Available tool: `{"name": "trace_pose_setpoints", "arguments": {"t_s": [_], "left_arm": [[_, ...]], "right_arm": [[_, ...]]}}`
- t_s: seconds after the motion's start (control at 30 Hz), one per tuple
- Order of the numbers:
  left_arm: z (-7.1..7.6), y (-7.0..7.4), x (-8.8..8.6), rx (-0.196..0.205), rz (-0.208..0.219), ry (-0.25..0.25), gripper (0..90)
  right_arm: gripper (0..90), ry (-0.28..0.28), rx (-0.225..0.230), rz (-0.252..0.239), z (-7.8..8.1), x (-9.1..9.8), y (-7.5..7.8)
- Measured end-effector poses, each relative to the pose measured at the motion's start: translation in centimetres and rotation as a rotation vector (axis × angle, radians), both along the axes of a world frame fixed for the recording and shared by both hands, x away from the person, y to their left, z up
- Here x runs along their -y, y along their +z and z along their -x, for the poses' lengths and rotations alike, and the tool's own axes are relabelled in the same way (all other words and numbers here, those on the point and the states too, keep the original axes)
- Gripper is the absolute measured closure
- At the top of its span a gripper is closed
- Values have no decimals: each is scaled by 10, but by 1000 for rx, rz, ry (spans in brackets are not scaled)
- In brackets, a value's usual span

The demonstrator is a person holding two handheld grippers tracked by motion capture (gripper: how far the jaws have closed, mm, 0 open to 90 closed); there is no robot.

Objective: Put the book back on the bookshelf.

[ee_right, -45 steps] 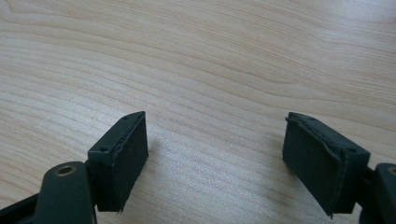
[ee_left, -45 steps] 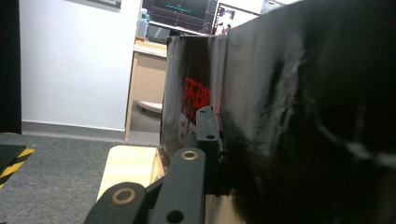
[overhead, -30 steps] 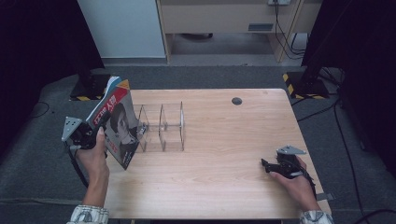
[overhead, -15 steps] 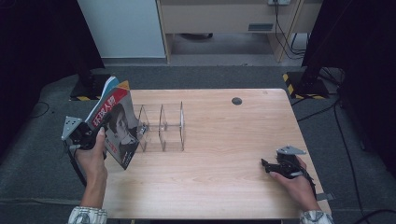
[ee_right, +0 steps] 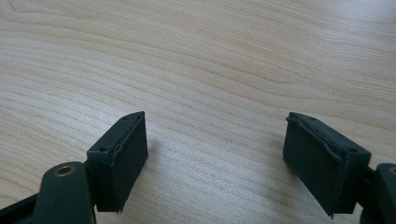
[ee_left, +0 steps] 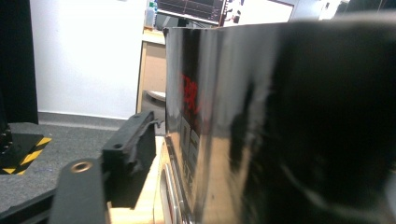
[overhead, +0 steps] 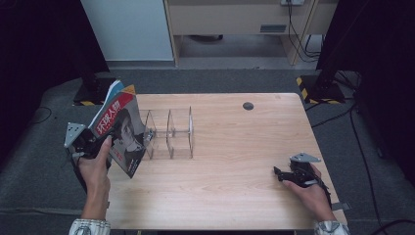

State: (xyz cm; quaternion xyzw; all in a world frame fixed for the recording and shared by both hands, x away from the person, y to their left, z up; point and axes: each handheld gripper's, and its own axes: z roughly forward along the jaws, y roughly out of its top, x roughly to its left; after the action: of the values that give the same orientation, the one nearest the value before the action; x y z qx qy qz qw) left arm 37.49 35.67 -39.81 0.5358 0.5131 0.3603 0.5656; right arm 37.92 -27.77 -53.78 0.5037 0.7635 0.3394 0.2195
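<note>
A magazine [overhead: 120, 132] stands tilted at the left end of a clear divider rack [overhead: 169, 133] on the bench [overhead: 235, 191]. The left tongs [overhead: 98, 144] have just been opening, apparently releasing it. The right tongs [overhead: 278, 174] rest spread, empty. Next: withdraw without toppling it.

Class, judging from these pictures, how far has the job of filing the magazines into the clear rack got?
Done: the magazines stand in the clear rack's leftmost slot, leaning left. In hand: the left gripper has just been opening its jaws; a gap shows beside the cover, which is still between them. Left: withdrawing that gripper; the leaning magazines may need straightening. The right gripper rests open on the table.
</note>
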Motion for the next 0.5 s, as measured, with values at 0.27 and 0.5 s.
{"name": "trace_pose_setpoints", "arguments": {"t_s": [0.27,0.5], "left_arm": [[5,-1,-1,-8,-19,-5,101],[9,-2,0,-9,-36,-3,73]], "right_arm": [[221,1,-1,-1,0,0,0],[221,3,-1,-1,0,0,0]]}}
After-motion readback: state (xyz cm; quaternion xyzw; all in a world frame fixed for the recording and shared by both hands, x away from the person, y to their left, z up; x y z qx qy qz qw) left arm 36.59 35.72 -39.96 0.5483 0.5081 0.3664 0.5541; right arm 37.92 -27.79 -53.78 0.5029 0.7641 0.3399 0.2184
